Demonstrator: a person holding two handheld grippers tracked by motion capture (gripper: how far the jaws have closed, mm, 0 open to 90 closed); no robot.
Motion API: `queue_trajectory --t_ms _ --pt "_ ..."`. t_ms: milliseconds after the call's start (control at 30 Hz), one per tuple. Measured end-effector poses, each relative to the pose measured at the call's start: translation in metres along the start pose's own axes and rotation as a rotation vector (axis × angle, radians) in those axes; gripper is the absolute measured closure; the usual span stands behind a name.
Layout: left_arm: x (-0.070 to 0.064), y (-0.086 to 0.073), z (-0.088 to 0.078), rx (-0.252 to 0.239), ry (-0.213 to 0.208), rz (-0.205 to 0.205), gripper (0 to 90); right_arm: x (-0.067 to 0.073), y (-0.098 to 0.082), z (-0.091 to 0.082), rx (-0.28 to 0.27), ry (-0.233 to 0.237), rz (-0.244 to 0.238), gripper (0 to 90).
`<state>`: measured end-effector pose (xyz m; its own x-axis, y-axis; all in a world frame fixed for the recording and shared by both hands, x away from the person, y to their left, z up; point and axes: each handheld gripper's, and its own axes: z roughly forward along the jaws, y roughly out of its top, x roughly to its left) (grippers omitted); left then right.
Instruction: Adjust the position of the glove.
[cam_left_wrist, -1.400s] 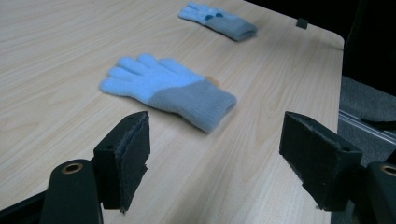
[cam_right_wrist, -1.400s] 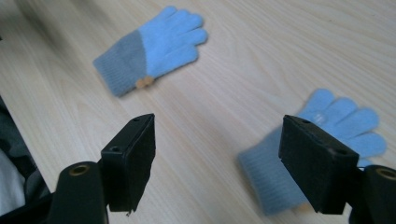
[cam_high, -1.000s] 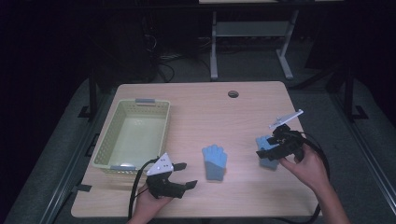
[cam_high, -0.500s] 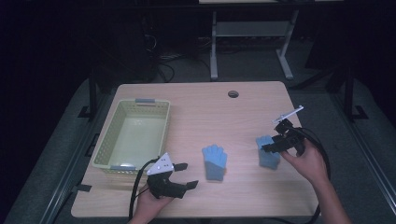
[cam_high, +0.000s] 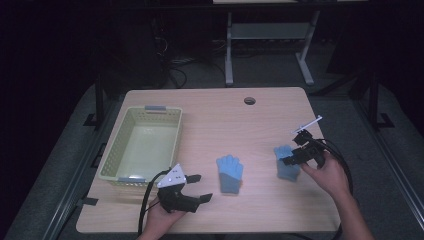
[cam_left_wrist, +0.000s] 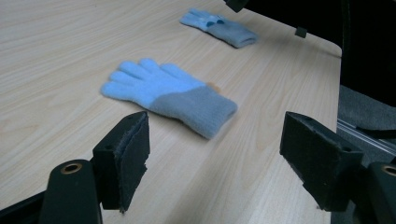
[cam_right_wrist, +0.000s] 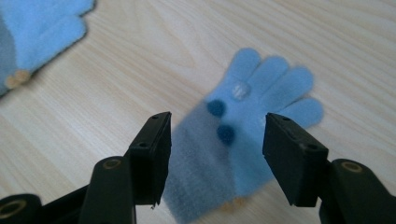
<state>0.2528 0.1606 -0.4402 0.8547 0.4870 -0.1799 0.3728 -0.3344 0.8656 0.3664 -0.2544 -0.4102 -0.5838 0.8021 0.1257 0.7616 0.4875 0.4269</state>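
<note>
between the jaws of the right tongs (cam_right_wrist: 212, 156) lies the right-hand glove (cam_right_wrist: 247, 135), flat on the table (cam_high: 210, 120), its cuff toward the tongs and its fingers pointing away. those jaws have just been closing, yet they stand a little off the wool on both sides, so the tongs are released, not grasping. 2 dark buttons and 1 pale one sit on the glove, just ahead of the jaw tips.

ahead of the left tongs (cam_left_wrist: 215, 161), near but clear of the pads, lies the second glove (cam_left_wrist: 170, 95), cuff toward the right jaw. these tongs are also released, jaws wide apart, nothing between them. the basket (cam_high: 112, 162) sits just beyond the left tongs in the high view.

judged from here, the main risk is a poor bite: the glove is thin and limp, and if the right jaws shut above it they would meet over the wool and come away bare. a pinch on 1 edge of the cuff could let the glove slide out on lifting. pads dragging on the table could also push the glove and bunch it.
</note>
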Motion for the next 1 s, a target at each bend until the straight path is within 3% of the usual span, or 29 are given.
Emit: queue_trajectory --t_ms 300,500,667,1000 --pt "0.000 0.000 0.001 0.006 -0.002 0.003 24.1 -0.003 0.001 0.014 0.065 -0.012 0.009 50.2" --pt "0.000 0.000 0.001 0.008 -0.001 0.005 24.0 0.002 0.001 0.032 0.171 -0.042 -0.031 56.1" --pt "0.000 -0.001 0.000 0.006 -0.002 -0.002 24.0 0.007 -0.001 0.035 0.152 -0.078 -0.051 57.7" --pt "-0.001 0.000 0.000 0.005 0.001 0.001 24.1 0.005 -0.004 0.034 0.132 -0.077 -0.026 64.3"
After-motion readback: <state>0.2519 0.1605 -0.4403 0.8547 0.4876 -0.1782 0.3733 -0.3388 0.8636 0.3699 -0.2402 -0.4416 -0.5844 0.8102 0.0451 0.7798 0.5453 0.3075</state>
